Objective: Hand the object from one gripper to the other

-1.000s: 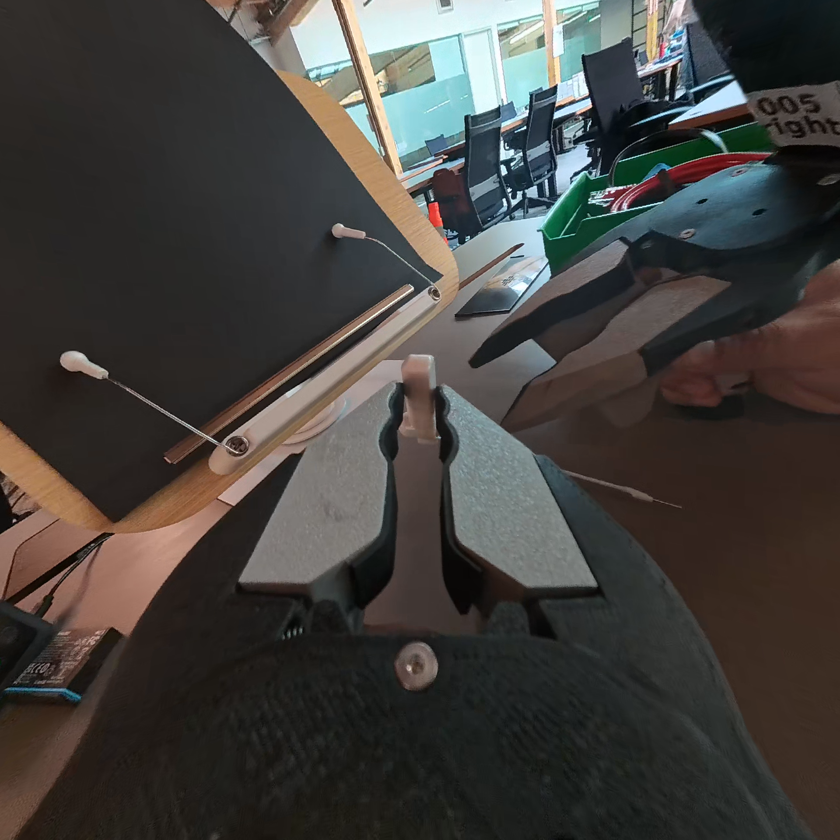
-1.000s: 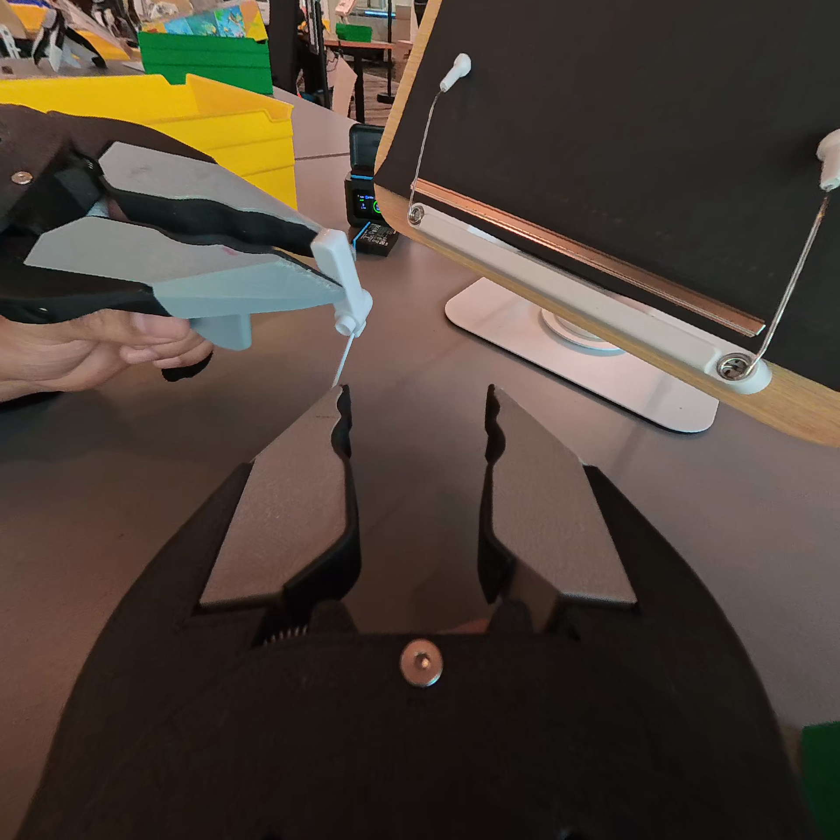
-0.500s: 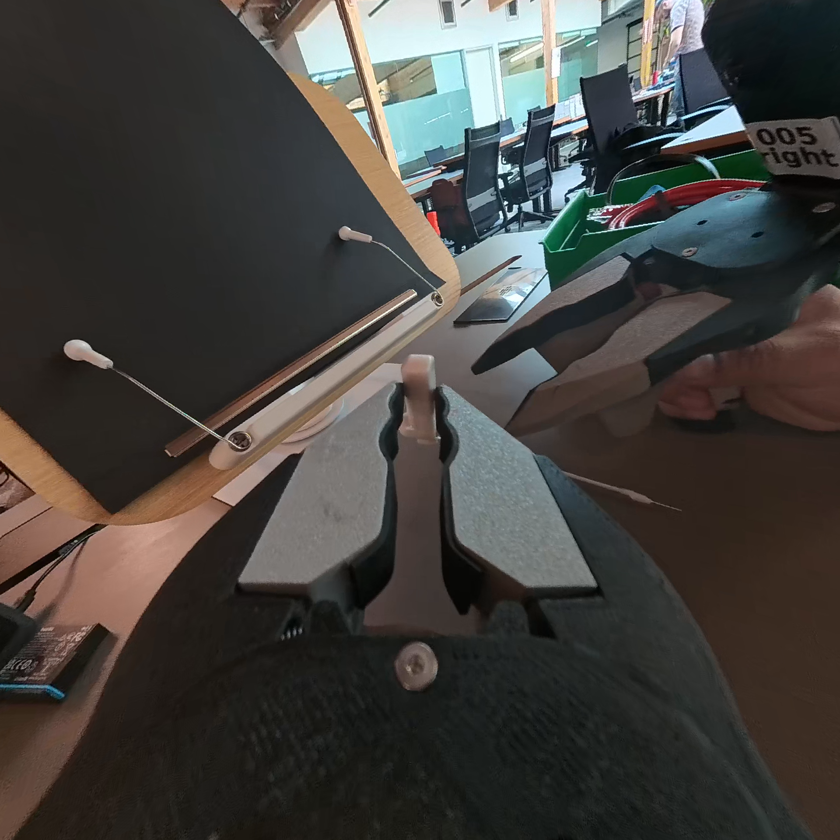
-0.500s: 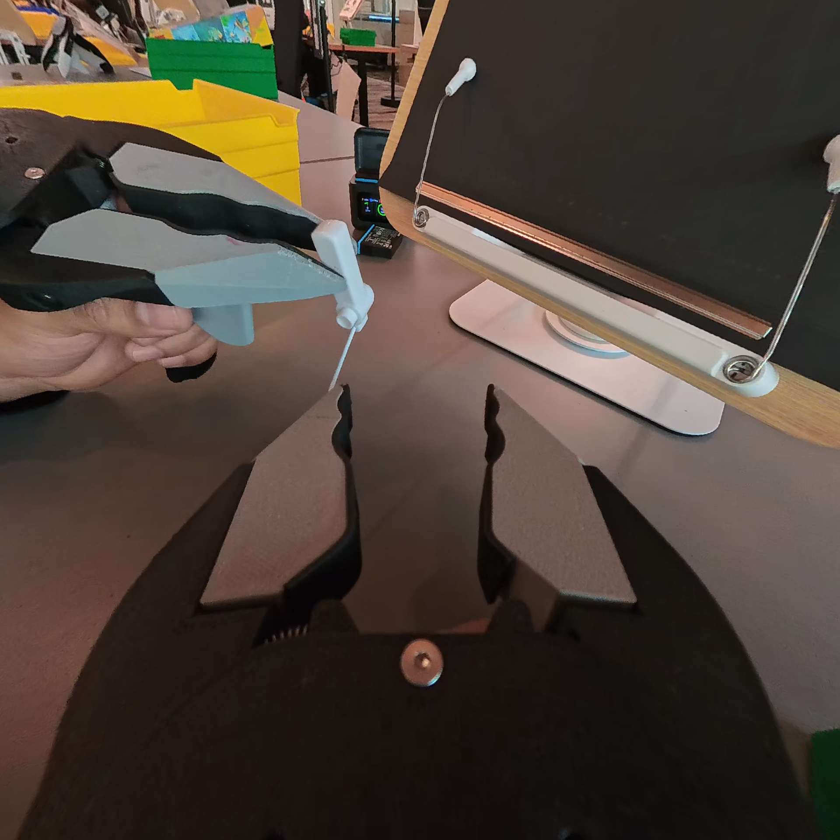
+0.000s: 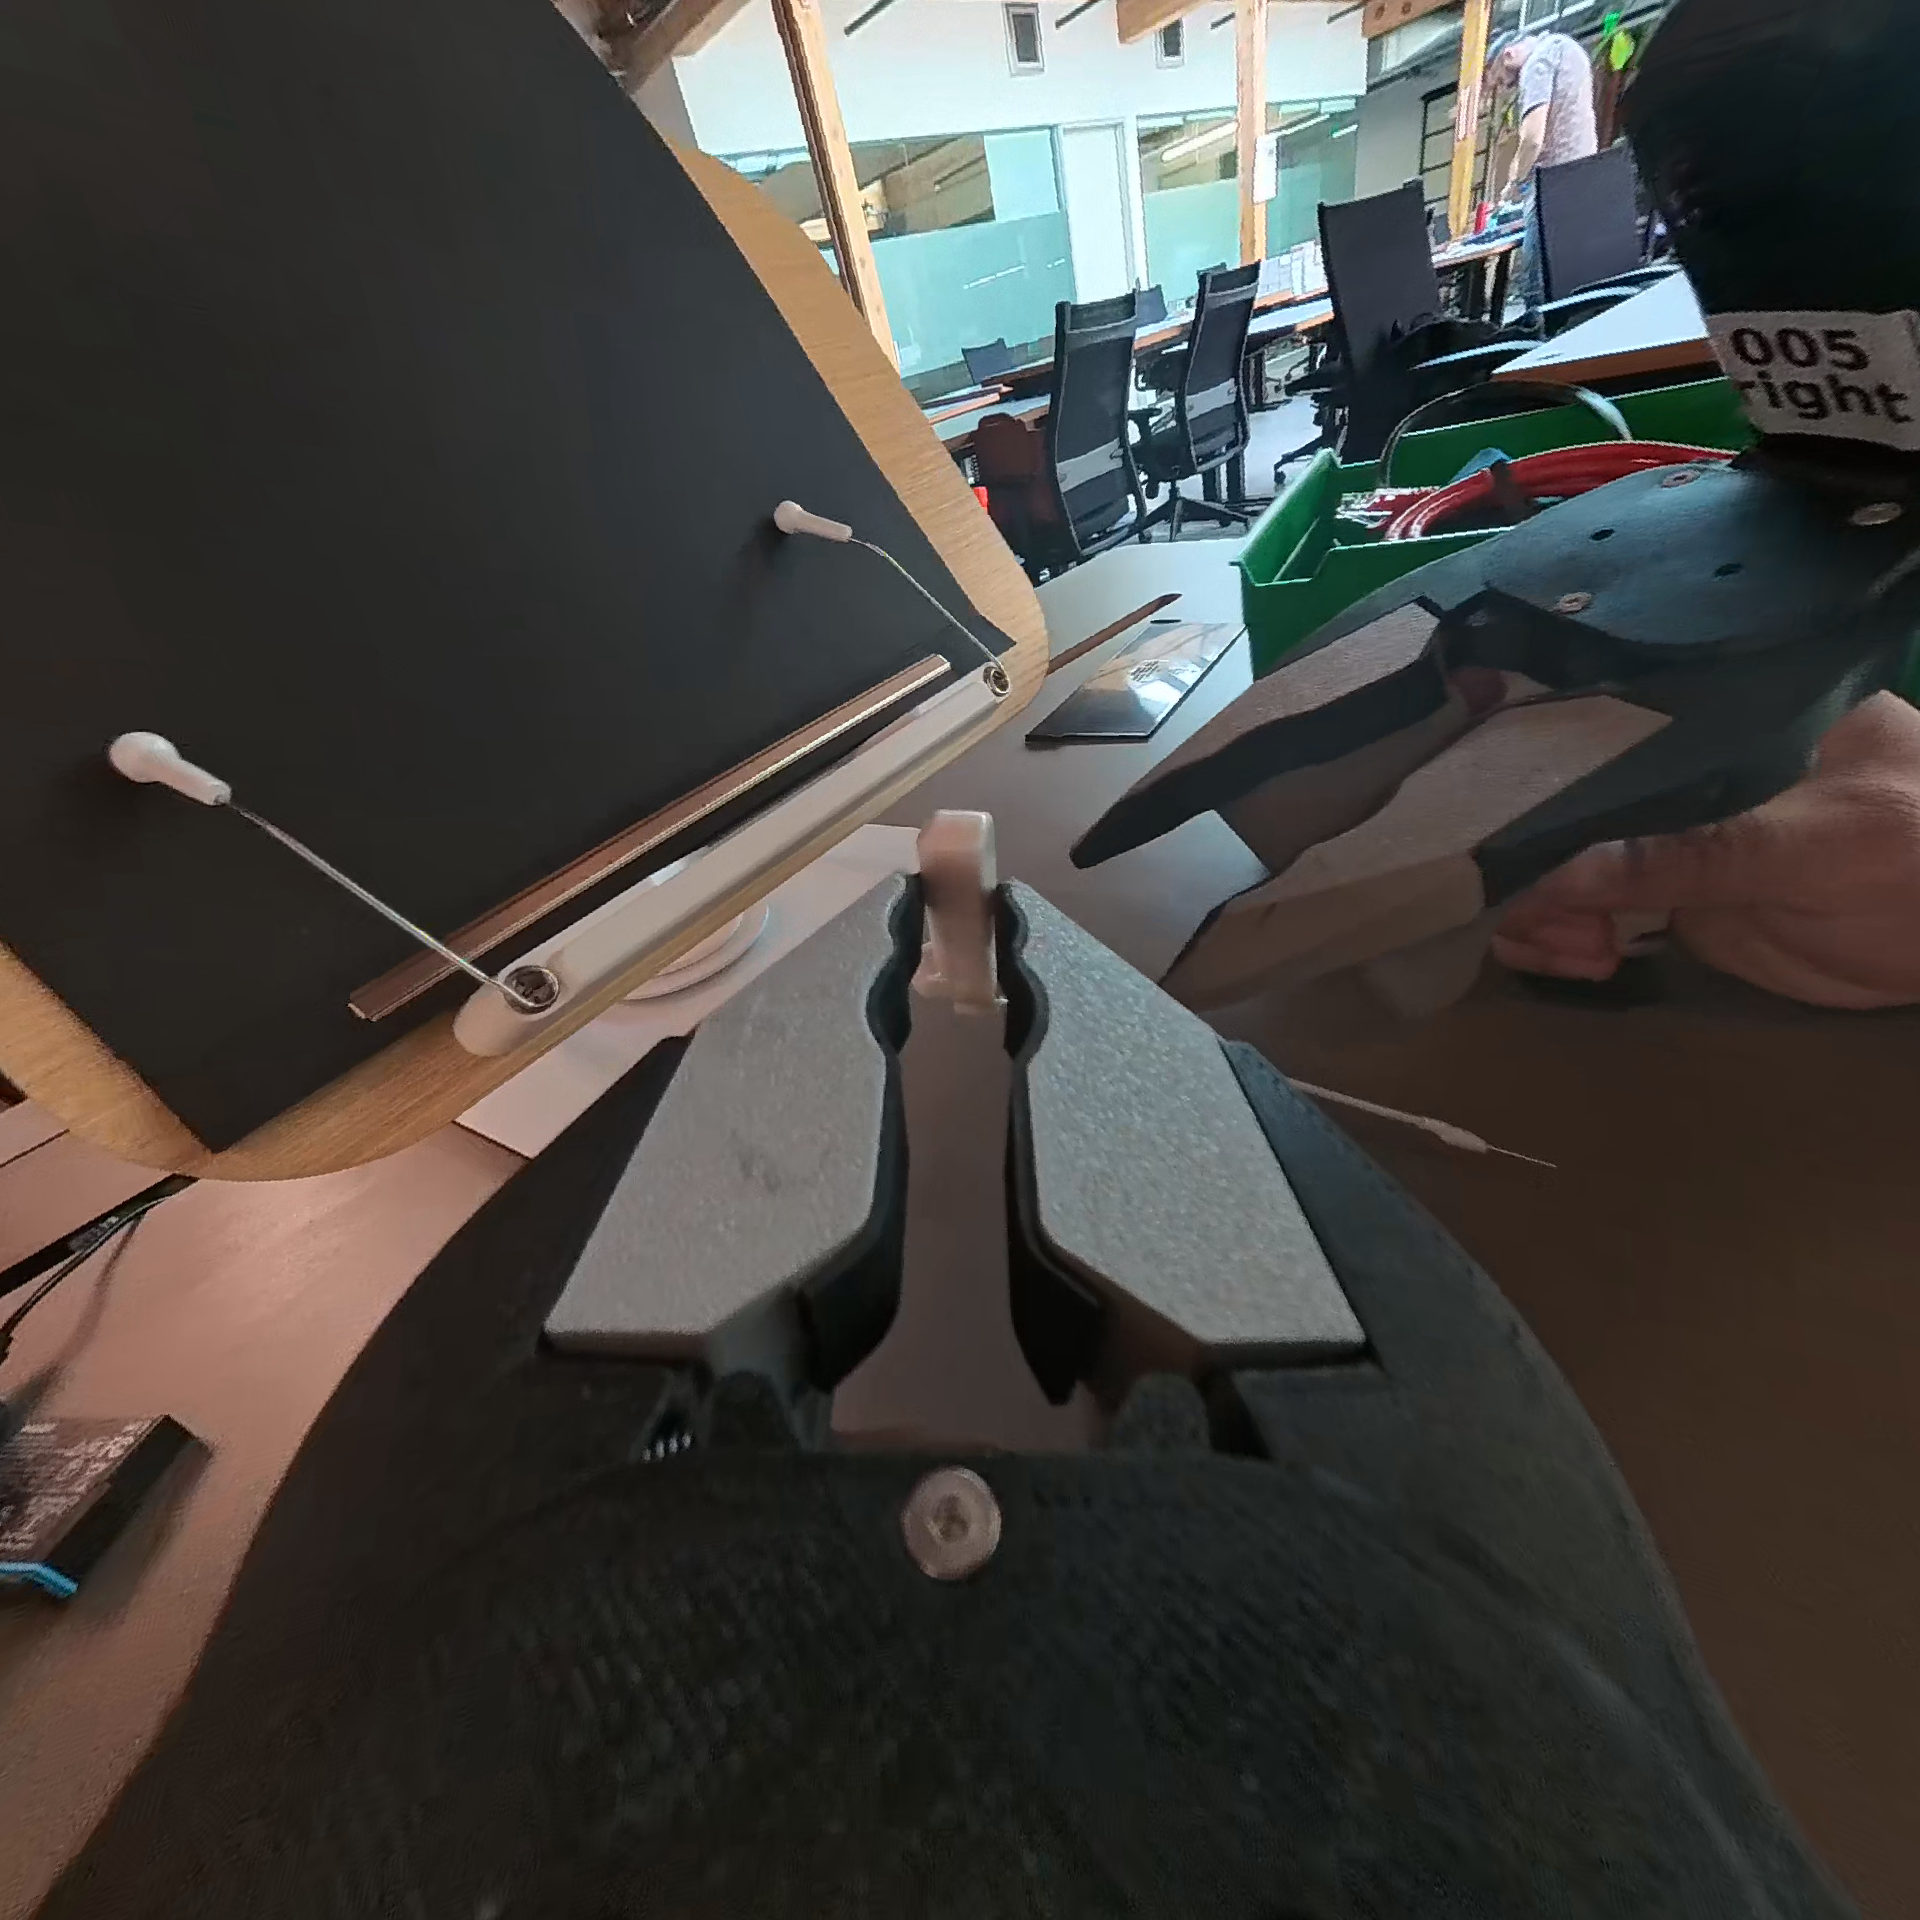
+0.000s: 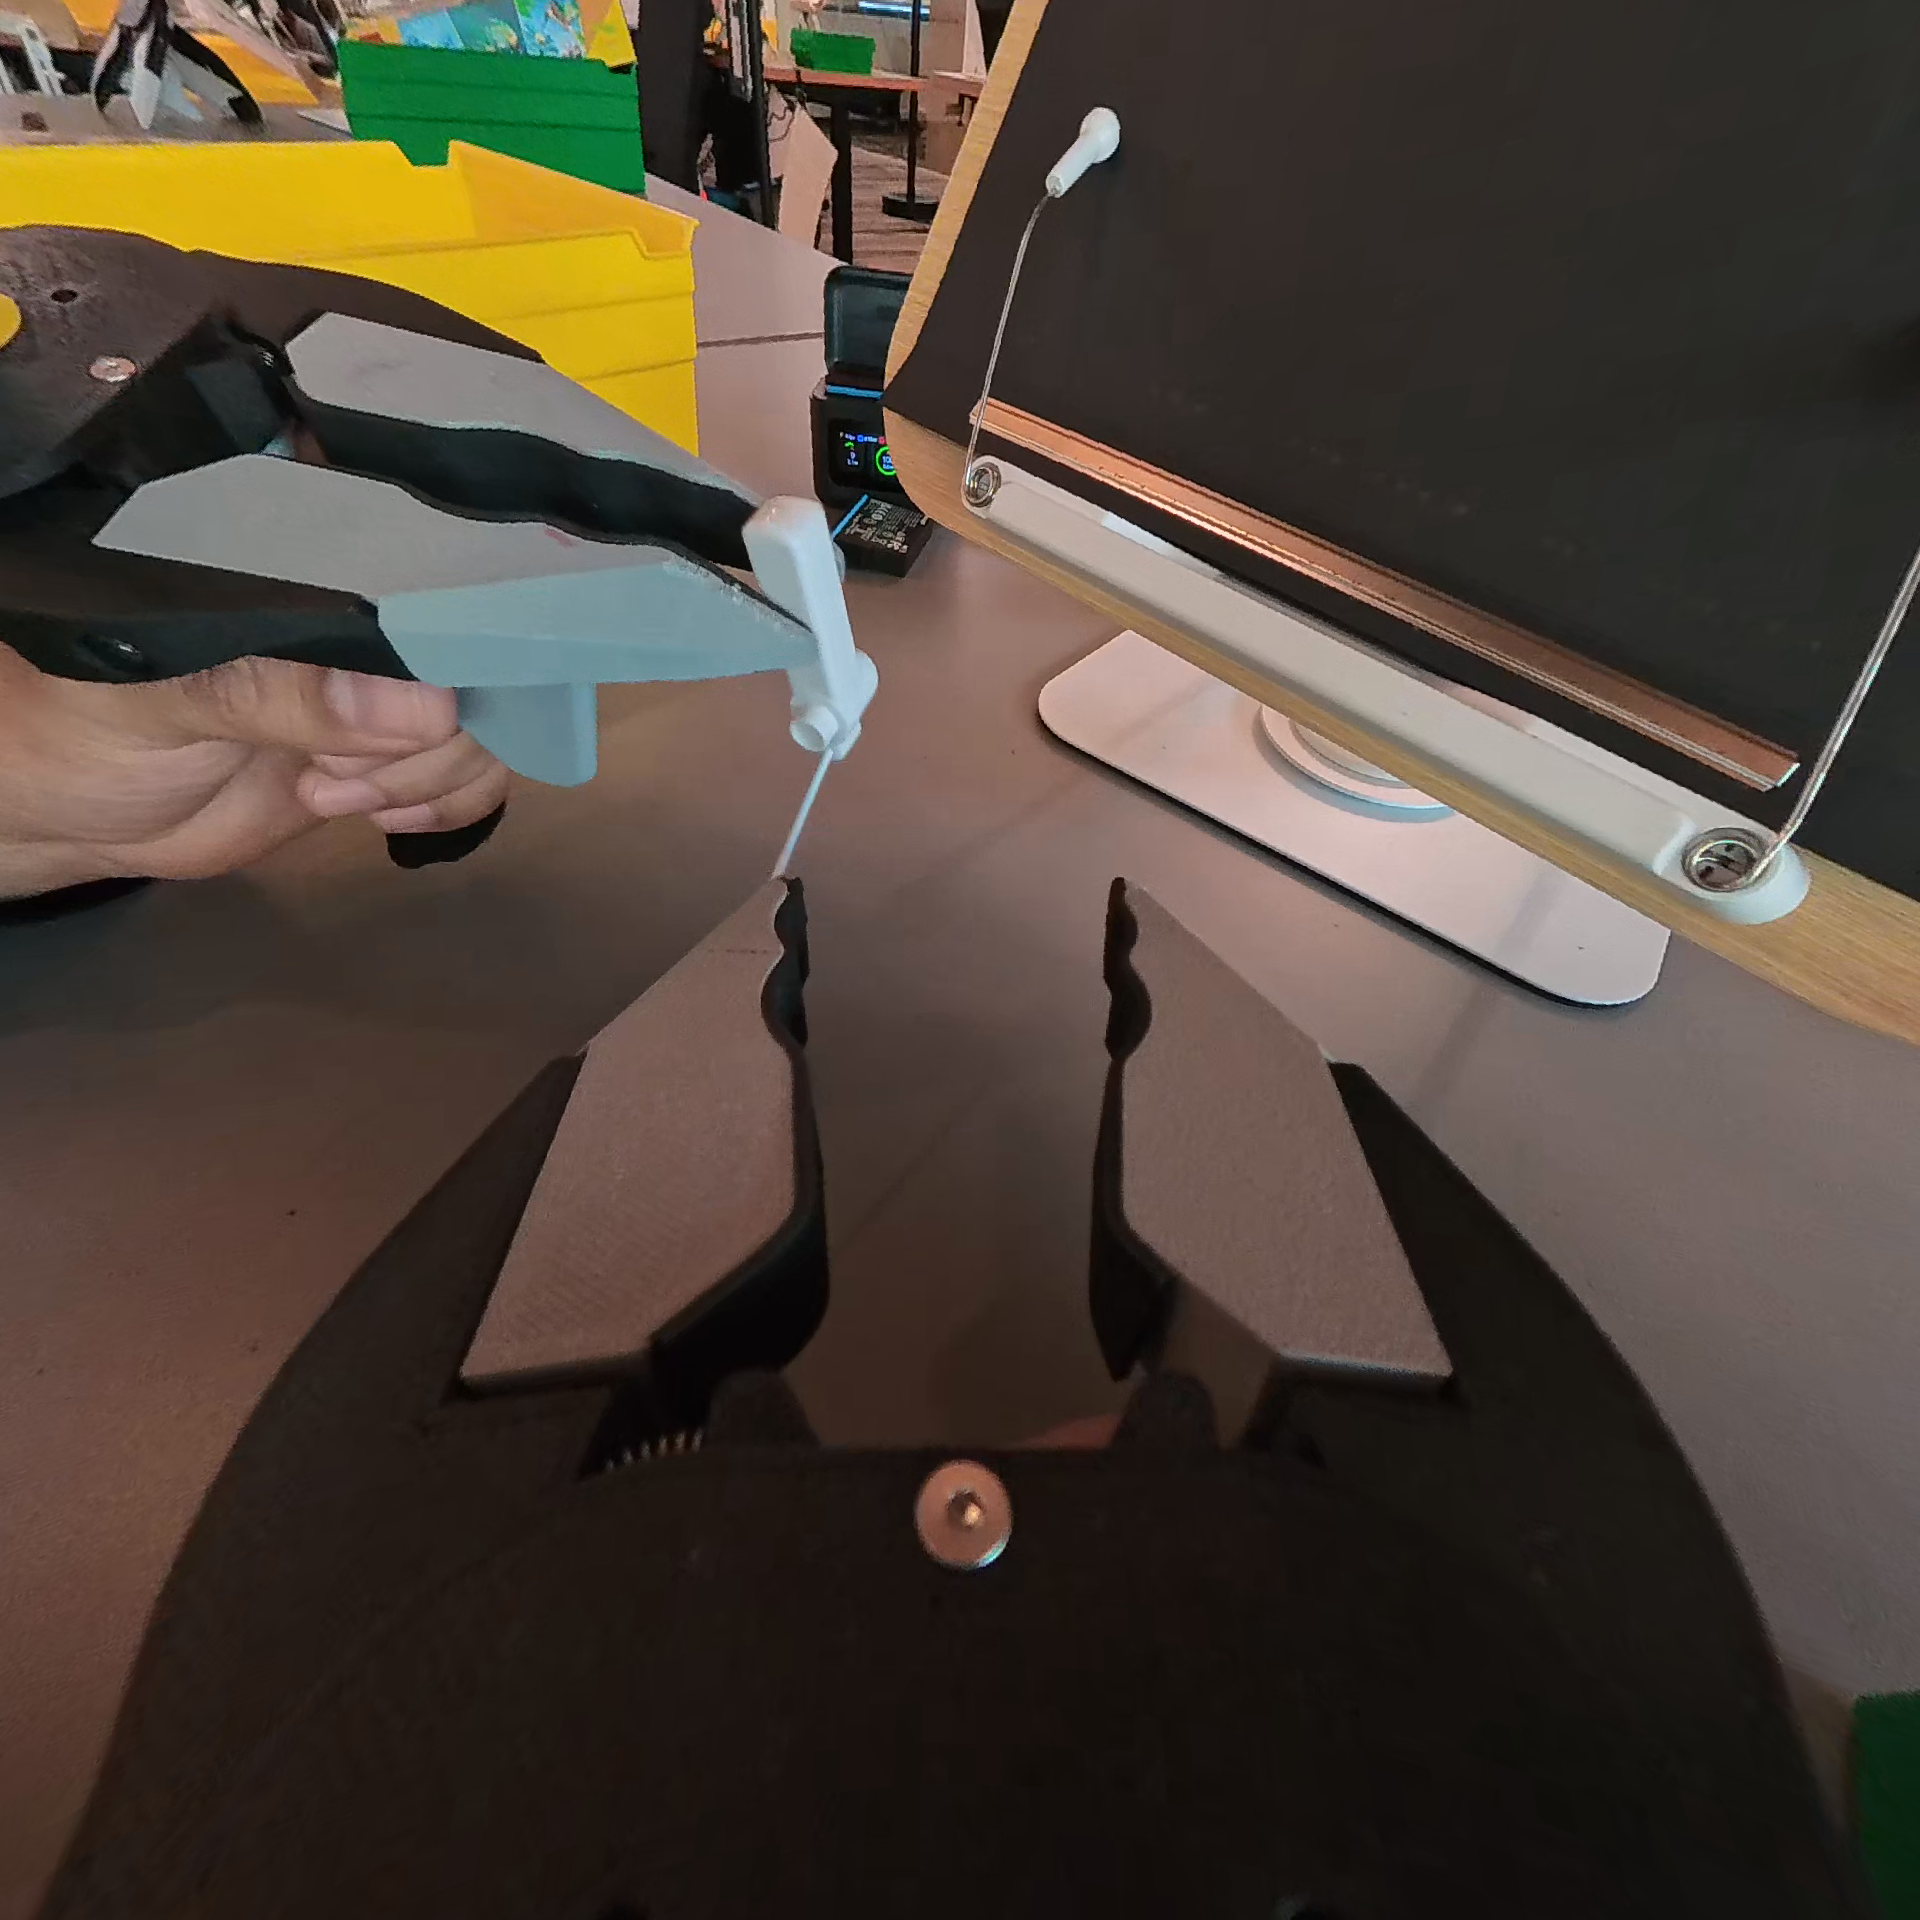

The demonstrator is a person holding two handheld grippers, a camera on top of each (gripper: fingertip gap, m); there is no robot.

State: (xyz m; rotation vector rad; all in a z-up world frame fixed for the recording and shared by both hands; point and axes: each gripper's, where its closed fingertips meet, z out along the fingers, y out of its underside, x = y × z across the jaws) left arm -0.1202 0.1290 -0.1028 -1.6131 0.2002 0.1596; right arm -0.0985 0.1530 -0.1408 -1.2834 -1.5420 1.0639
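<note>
Left tongs point(image 5: 956, 940) pinch white tool point(image 5: 958, 914) | right tongs point(image 6: 951, 914) agape — empty | grey table point(image 6: 1039, 1039) — office

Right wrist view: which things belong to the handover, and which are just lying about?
Part of the job:
- left gripper, shut on the white tool
- right gripper, open

Lying about:
- book stand
- yellow bin
- small device with a lit screen

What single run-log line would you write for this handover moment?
stage: pre-handover | left gripper: shut on white tool | right gripper: open, empty, apart from tool | thin tip: pointing down toward right gripper
</note>
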